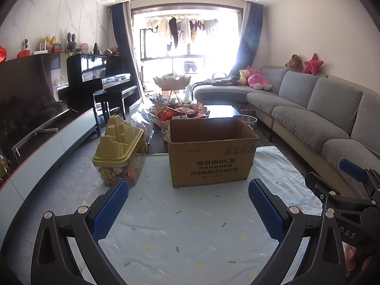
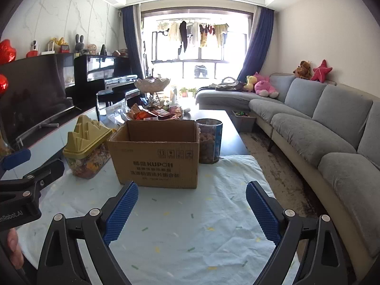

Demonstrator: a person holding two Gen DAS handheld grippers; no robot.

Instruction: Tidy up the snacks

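Claws first: left claw (image 1: 188, 210) spread wide, nothing between its blue pads; right claw (image 2: 192, 210) likewise wide apart and empty. Both hang over the near part of the pale cloth (image 2: 190, 225) that covers the near end of the desk (image 2: 228, 128), side by side, each visible at the edge of the other's view. Just beyond them, roughly centred, stands the open cardboard box (image 2: 156, 163), flaps up; its inside is not visible from this angle, so contents cannot be told. Left of the box, close beside it, a clear snack jar with a yellow castle-shaped lid (image 2: 86, 147), filled. Right of the box and a little farther back, a clear round canister (image 2: 210, 142) of brown snacks, no lid seen. Behind the box, a tiered tray (image 2: 154, 114) heaped with loose packets, plus plastic bags (image 1: 142, 118) to its left. Judgement: task looks early. The bulk of the snacks lies unsorted on the far tray, neither claw carries anything, and no packet is seen in transit. Remaining: move packets from the tray into box or jars.
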